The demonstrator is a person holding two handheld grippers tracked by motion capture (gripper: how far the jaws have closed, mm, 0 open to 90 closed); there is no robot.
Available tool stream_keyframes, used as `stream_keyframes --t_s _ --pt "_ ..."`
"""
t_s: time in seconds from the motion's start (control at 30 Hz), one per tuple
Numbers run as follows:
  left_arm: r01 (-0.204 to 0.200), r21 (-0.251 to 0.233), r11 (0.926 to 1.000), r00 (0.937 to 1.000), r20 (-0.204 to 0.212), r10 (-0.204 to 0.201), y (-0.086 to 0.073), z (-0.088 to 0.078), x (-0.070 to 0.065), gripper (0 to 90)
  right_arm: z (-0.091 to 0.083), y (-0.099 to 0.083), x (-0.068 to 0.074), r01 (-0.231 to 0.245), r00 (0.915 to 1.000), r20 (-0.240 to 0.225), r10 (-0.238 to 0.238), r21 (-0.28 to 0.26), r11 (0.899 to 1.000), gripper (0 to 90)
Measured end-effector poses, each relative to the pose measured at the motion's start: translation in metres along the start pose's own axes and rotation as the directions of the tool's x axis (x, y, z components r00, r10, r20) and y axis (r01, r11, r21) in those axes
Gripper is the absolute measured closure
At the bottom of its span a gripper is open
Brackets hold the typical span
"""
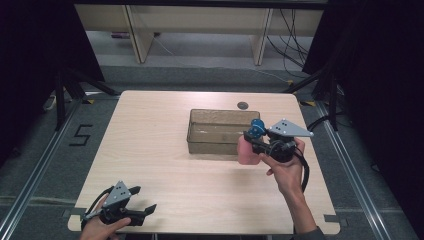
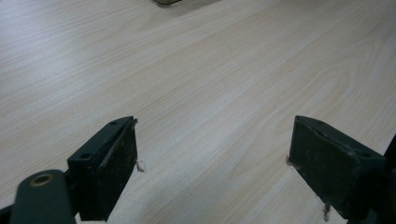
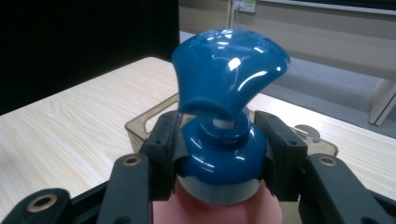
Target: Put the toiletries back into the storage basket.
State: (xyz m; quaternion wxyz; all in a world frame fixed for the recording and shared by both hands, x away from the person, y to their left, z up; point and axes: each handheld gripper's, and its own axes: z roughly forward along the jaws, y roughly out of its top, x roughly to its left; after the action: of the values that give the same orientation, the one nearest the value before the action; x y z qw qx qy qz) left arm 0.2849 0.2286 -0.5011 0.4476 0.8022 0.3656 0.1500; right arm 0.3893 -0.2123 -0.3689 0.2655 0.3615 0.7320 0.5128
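At the lower left of the high view, your left gripper (image 1: 134,204) hovers at the near edge of the tabletop (image 1: 165,165), its jaws spread wide and holding nothing; its own view looks across bare wood grain between the two black jaws. Toward the centre right of that high view sits the clear brown bin (image 1: 220,131), open-topped, with nothing to be made out inside it. At its right-hand front corner, your right gripper (image 1: 253,140) has the pink pump bottle (image 1: 246,151) in hand, the jaws closed around the blue collar (image 3: 219,156) just below the blue pump head (image 3: 229,70). The bottle hangs just outside the bin's wall, and whether it rests on the tabletop cannot be told. Judging by this, the pick-up is done and the bottle is carried as far as the bin; lifting it over the rim, lowering it inside and releasing it remain.
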Motion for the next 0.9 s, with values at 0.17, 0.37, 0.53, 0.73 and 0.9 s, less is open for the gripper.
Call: stream_keyframes --t_s 0.17,0.37,0.53,0.73,0.9 --pt "0.007 -0.007 0.9999 1.0 0.002 -0.007 0.0 0.0 0.0 14.7 0.003 0.003 -0.004 -0.001 1.0 0.005 0.001 -0.001 1.0 53.4" --pt "0.002 -0.007 1.0 1.0 0.004 -0.002 0.0 0.0 -0.001 14.8 0.006 0.006 -0.009 -0.023 0.9997 -0.002 0.023 -0.003 1.0 53.4" --pt "0.001 -0.007 1.0 1.0 0.004 -0.001 0.0 0.001 -0.001 14.8 0.009 0.01 -0.013 -0.025 0.9994 0.023 0.025 -0.009 1.0 53.4" --pt "-0.002 -0.004 1.0 1.0 0.005 0.002 0.0 0.0 0.0 14.8 0.015 0.014 -0.019 -0.031 0.9989 0.034 0.031 0.0 1.0 53.4" --pt "-0.006 -0.001 1.0 1.0 0.007 0.006 0.0 0.001 -0.001 14.8 0.02 0.018 -0.023 -0.034 0.9983 0.046 0.034 -0.009 0.999 53.4"
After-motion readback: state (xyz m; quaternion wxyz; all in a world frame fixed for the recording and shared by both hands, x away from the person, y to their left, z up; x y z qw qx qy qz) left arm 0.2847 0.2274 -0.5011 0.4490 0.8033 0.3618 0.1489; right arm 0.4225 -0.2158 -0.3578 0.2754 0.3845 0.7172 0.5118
